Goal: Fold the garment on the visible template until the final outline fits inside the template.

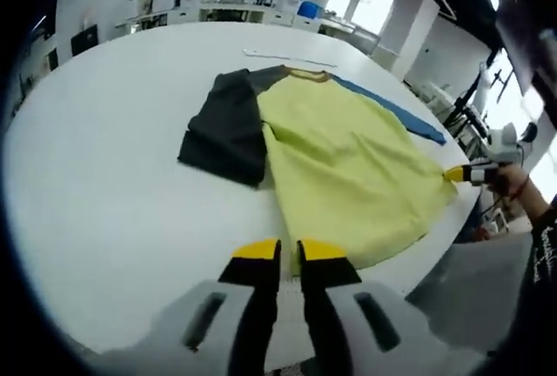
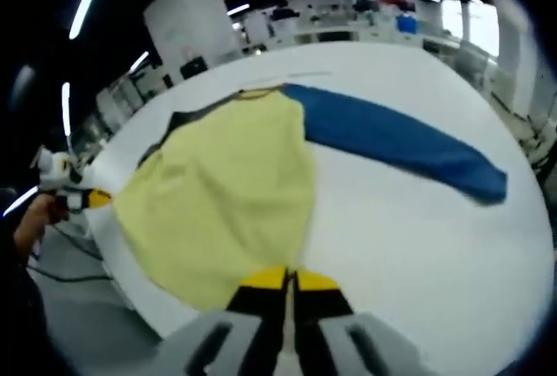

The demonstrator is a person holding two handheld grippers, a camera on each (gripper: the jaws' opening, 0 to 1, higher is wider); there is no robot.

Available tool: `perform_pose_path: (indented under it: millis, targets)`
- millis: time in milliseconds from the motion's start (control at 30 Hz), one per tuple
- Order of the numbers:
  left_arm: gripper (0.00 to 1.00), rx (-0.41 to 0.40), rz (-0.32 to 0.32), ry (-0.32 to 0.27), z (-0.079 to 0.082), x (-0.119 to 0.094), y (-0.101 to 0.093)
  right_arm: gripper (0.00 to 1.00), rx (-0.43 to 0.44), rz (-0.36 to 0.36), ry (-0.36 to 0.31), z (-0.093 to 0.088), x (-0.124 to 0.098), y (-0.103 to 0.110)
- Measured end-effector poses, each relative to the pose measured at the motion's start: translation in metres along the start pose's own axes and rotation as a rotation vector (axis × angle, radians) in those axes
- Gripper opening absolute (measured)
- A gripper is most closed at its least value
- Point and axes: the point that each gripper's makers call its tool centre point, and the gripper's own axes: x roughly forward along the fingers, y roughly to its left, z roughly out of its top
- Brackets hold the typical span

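A T-shirt with a yellow body [image 1: 348, 158] [image 2: 226, 193], a dark grey sleeve [image 1: 226, 128] [image 2: 174, 124] and a blue sleeve [image 1: 392, 110] [image 2: 400, 145] lies flat on a white table [image 1: 104, 158] [image 2: 418, 245], collar away from me. My left gripper [image 1: 289, 251] [image 2: 91, 198] is shut on one hem corner at the table's near edge. At the other hem corner my right gripper [image 2: 289, 280] [image 1: 457, 174] is shut on the cloth. The hem is stretched between them. The grey sleeve is folded in on itself; the blue one lies spread out.
A thin pale strip [image 1: 287, 56] lies on the table just beyond the collar. The table edge runs close under the hem [image 1: 418, 263] [image 2: 130, 280]. A person's hand [image 1: 513, 180] [image 2: 35, 219] holds each gripper. Desks and shelves stand far behind.
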Motion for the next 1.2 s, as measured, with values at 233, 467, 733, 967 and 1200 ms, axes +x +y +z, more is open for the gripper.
perform_pose_path:
  millis: [233, 467, 733, 967, 1200]
  targets:
    - [0.25, 0.102, -0.102, 0.026, -0.011, 0.006, -0.008, 0.13, 0.002, 0.041, -0.017, 0.004, -0.009, 0.006]
    - [0.15, 0.103, -0.158, 0.066, -0.021, 0.016, -0.010, 0.22, -0.044, 0.069, 0.063, -0.014, -0.015, 0.017]
    - [0.03, 0.100, -0.139, 0.102, -0.028, 0.021, -0.010, 0.17, 0.012, 0.028, 0.123, -0.033, -0.015, 0.024]
    - [0.00, 0.062, -0.139, 0.110, -0.030, 0.019, -0.012, 0.05, 0.037, -0.002, 0.143, -0.042, -0.014, 0.020]
    - [0.00, 0.034, -0.126, 0.132, -0.033, 0.011, -0.012, 0.00, 0.050, 0.006, 0.138, -0.043, -0.017, 0.020]
